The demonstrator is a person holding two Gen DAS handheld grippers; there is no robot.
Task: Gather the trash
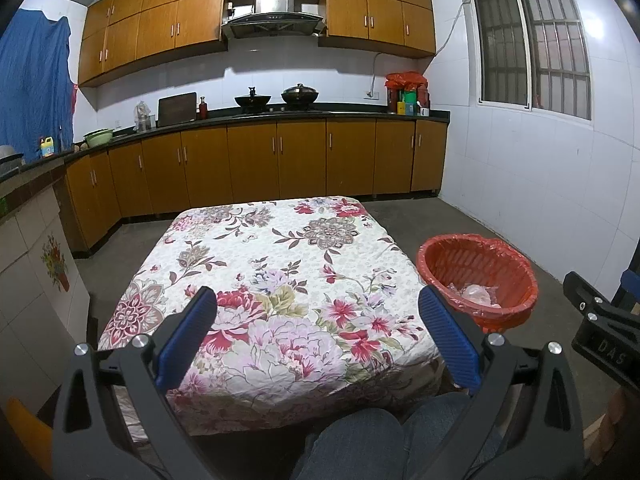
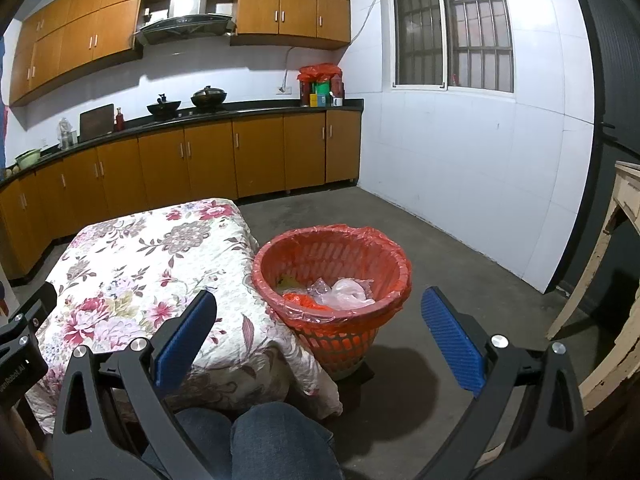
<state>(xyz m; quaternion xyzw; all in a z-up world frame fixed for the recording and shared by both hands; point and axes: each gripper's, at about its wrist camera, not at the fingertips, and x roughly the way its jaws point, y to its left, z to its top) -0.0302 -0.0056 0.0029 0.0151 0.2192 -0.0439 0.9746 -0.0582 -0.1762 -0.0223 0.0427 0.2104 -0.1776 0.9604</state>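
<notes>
Both my left claw [image 1: 318,334] and right claw [image 2: 320,334] were released and empty. Crumpled plastic trash [image 2: 340,292] already lay in the red-lined plastic basket [image 2: 394,264] ahead of the right claw; the floral-clothed counter [image 1: 256,248] looked cleared, so I judged collection essentially finished.

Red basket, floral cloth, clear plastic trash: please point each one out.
Red basket [image 2: 394,270], right wrist view, on its right rim.
Floral cloth [image 1: 256,264], left wrist view, on its flat top.
Clear plastic trash [image 2: 346,292], right wrist view, on its middle.
</notes>
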